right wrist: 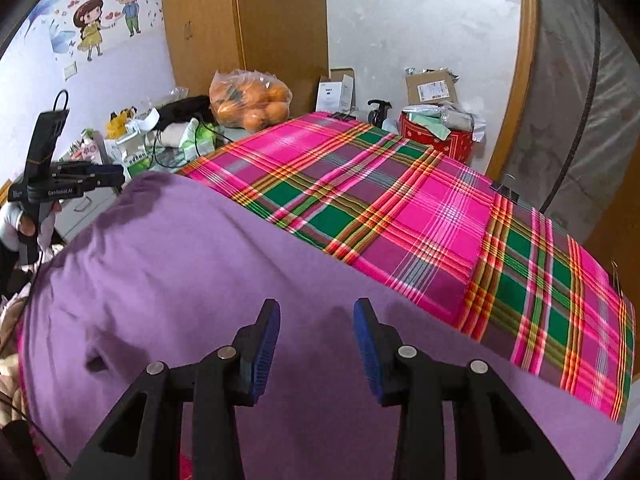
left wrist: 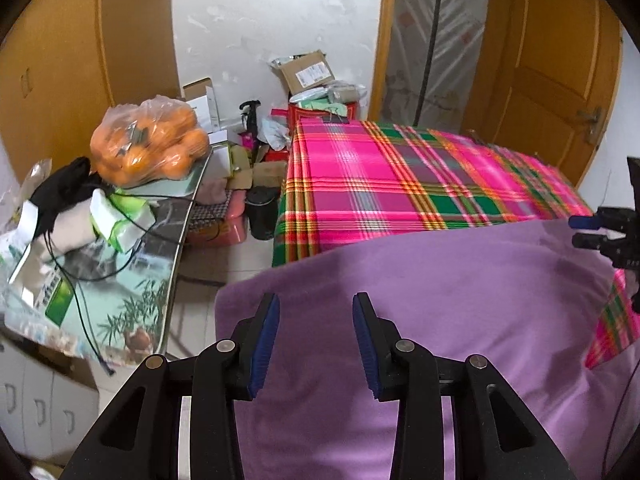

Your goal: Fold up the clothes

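A purple garment [left wrist: 440, 280] [right wrist: 200, 260] lies spread flat over the near part of a table covered in a pink and green plaid cloth [left wrist: 380, 184] [right wrist: 400, 208]. My left gripper [left wrist: 316, 304] hovers open over the garment's left part, with nothing between its blue pads. My right gripper [right wrist: 316, 308] is open too, above the garment's near right part, pads clear of the fabric. Each gripper shows in the other's view: the right gripper [left wrist: 588, 232] over the garment's far right edge, the left gripper [right wrist: 116, 178], held by a hand, at its far left corner.
A bag of oranges [left wrist: 148, 148] [right wrist: 252, 100] sits on a cluttered side table [left wrist: 120, 304] left of the plaid table. A black bin [left wrist: 262, 212], boxes and a red box [right wrist: 440, 136] stand behind. A binder clip [right wrist: 506, 192] grips the cloth's far edge.
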Demonstrator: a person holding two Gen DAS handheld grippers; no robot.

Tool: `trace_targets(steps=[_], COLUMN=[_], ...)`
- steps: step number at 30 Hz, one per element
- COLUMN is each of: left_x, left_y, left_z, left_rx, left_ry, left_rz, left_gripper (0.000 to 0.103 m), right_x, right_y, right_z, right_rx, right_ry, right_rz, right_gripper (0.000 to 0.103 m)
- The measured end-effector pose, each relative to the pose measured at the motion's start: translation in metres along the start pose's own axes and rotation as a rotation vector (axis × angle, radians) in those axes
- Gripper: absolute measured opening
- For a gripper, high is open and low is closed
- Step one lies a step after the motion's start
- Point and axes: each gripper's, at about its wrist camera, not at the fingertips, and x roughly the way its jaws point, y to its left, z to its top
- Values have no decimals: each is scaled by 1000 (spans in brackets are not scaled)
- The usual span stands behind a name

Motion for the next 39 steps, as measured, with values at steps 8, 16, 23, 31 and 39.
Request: trace_targets(steps=[8, 16, 23, 31, 39], left_x=[27, 48, 66, 73, 69], left_y=[1, 2, 1, -1, -16], left_z=[18, 23, 19, 22, 21], left_rx=[73, 135, 168, 185, 241], left_ry=[18, 47, 96, 100, 83], left_rz=[1, -34, -38, -71, -54], left_gripper=[40, 40, 39, 39, 4], right_x=[30, 56, 62, 63, 58], right_y=[-20, -35, -40, -41, -32], right_z=[14, 17, 13, 15, 18], right_rx=[-46, -81, -73, -78, -98], right_ry=[31, 95, 108, 119, 119], right_rz=[-2, 35, 73, 102, 50], right_gripper=[42, 42, 42, 29, 4])
